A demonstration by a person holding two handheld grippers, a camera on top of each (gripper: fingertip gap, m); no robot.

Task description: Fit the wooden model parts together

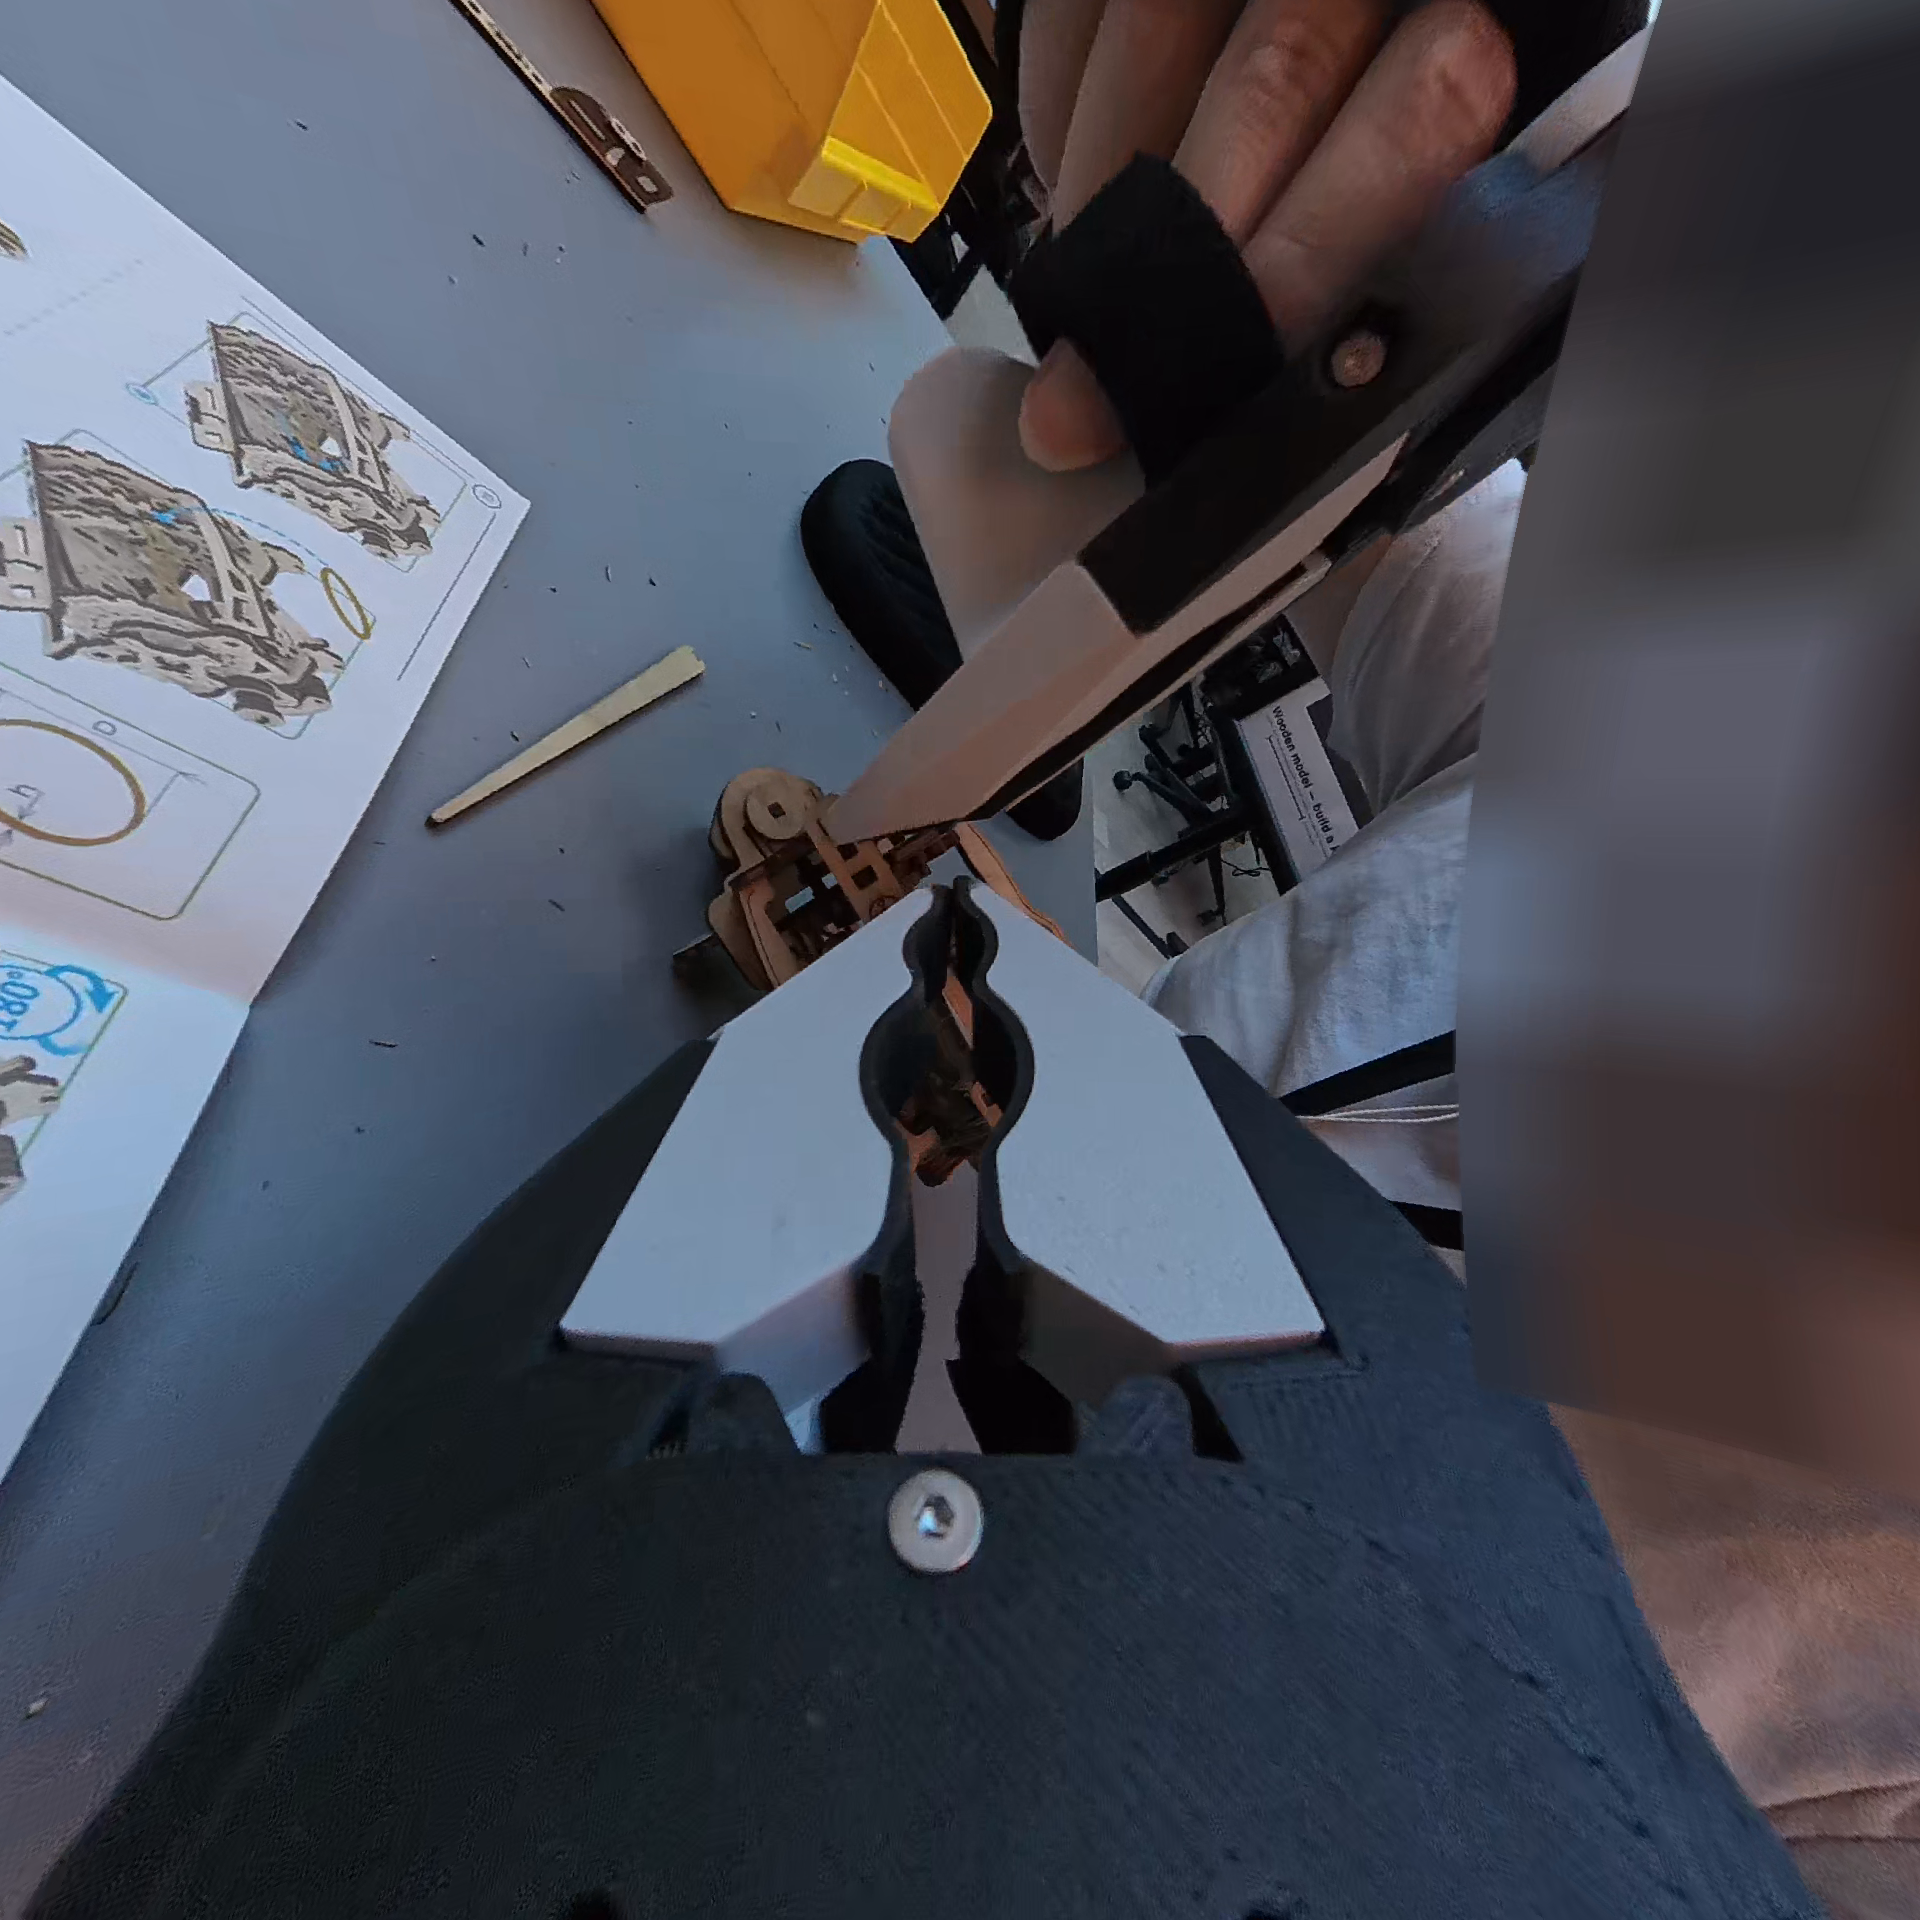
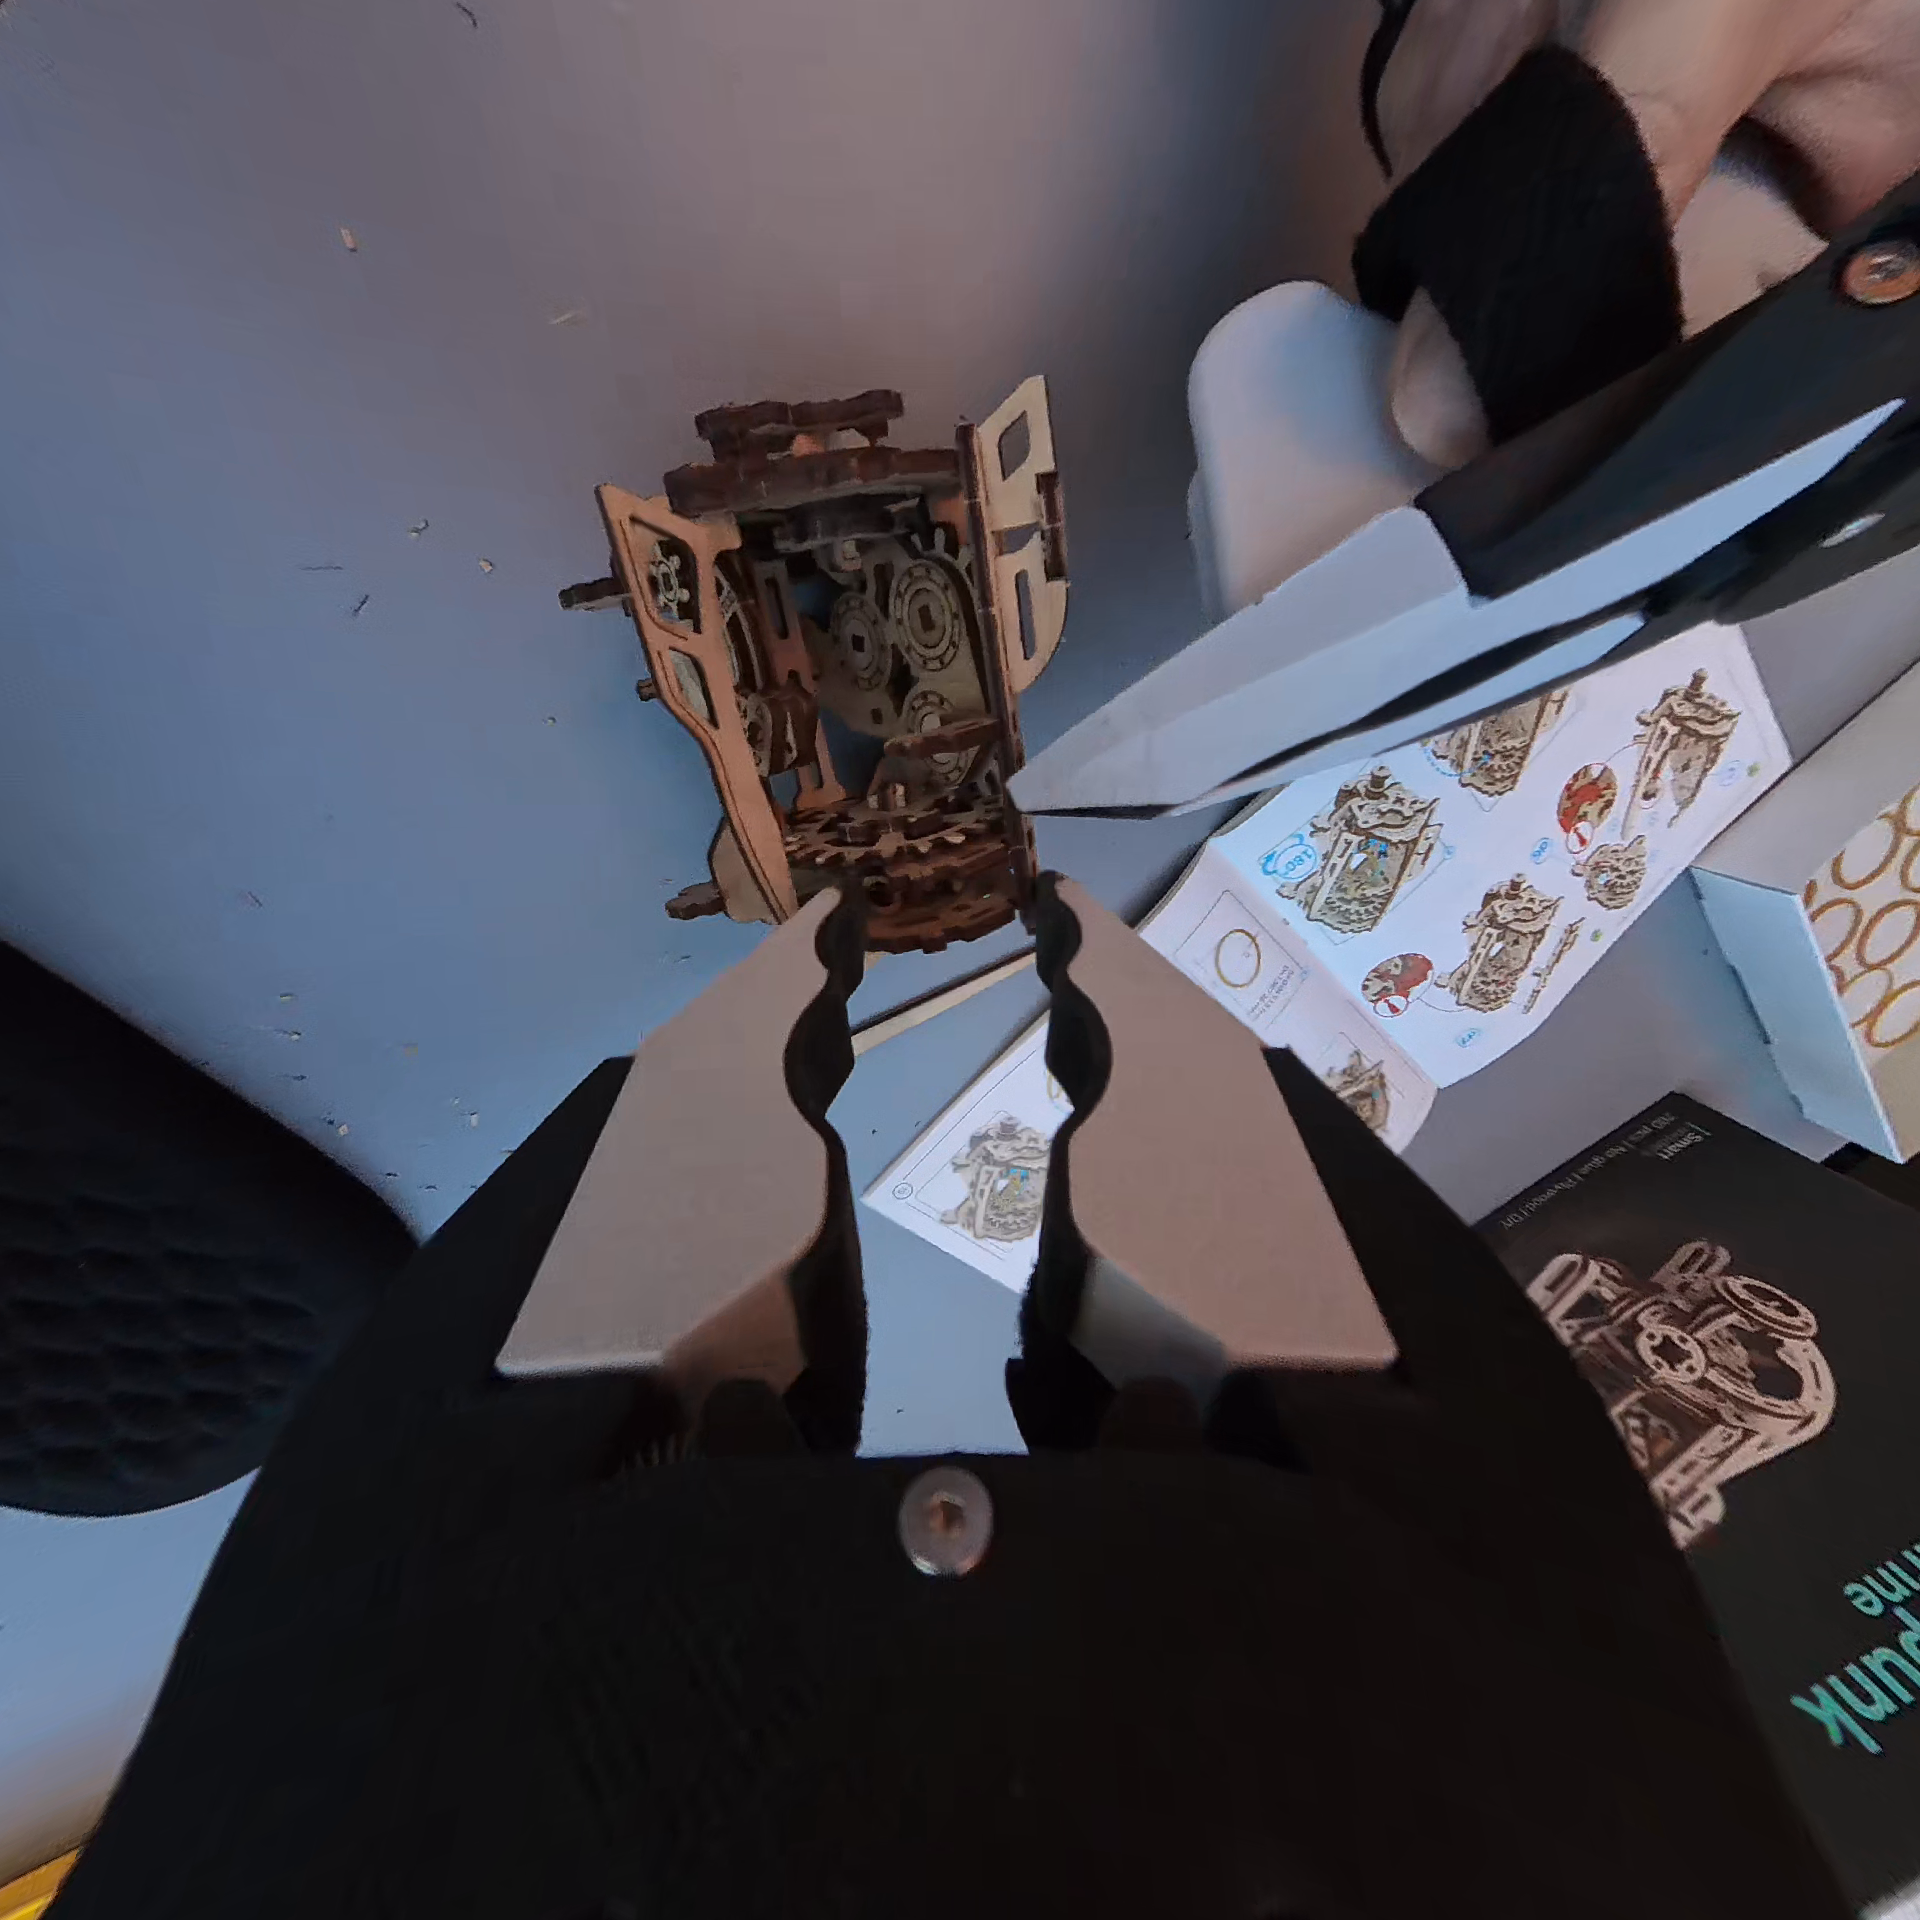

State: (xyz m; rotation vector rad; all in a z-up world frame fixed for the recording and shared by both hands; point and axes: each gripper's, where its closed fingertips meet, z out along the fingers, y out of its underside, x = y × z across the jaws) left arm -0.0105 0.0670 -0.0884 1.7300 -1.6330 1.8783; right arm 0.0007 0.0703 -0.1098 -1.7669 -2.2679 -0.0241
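Observation:
The wooden model [image 2: 831,665], an open box of gears with side panels, is held just over the grey table [image 2: 312,364]. My right gripper [image 2: 940,899] has its jaws pressed on both sides of the model's near end. My left gripper [image 1: 956,899] is shut on a thin side panel of the model [image 1: 800,873], which shows between its pads. In the right wrist view the left gripper [image 2: 1023,798] comes in from the right and meets the model's right panel. In the left wrist view the right gripper [image 1: 847,821] comes down from the upper right onto the model.
An instruction booklet [image 1: 208,571] lies open at the left; it also shows in the right wrist view [image 2: 1455,883]. A loose wooden stick [image 1: 566,738] lies near it. A yellow bin [image 1: 810,114] stands at the back. A black box [image 2: 1714,1403], a white box [image 2: 1849,935] and a black pad [image 2: 156,1247] lie nearby. The tips of both grippers are at nearly the same place.

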